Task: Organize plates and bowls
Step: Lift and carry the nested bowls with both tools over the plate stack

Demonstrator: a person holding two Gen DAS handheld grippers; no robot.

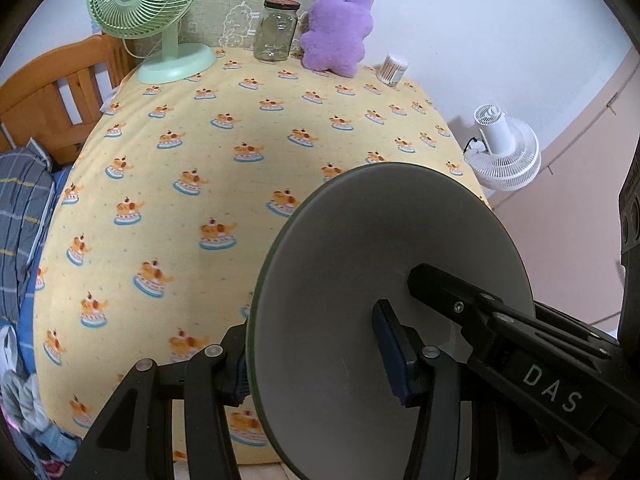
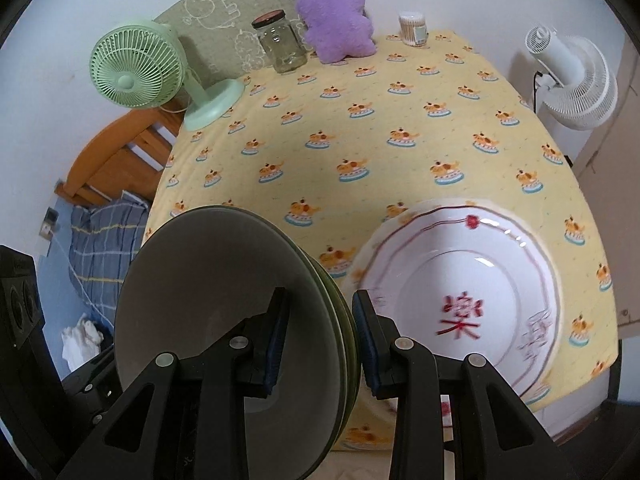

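Note:
A grey-green plate [image 1: 360,264] stands on edge above the near part of the yellow tablecloth [image 1: 224,184]. My left gripper [image 1: 316,364] is shut on its rim, one finger on each face. My right gripper [image 2: 320,340] straddles the same grey plate [image 2: 208,280], its jaws close around the rim; in the left wrist view its finger [image 1: 472,304] lies over the plate's face. A white plate with a red character [image 2: 460,296] lies flat on the cloth at the near right, beside my right gripper.
Along the table's far edge stand a green desk fan [image 1: 152,12], a glass jar [image 1: 278,32], a purple plush toy [image 1: 336,28] and a cotton swab tub [image 1: 394,68]. A white fan [image 1: 504,148] stands off the right edge, a wooden bed [image 1: 60,88] to the left.

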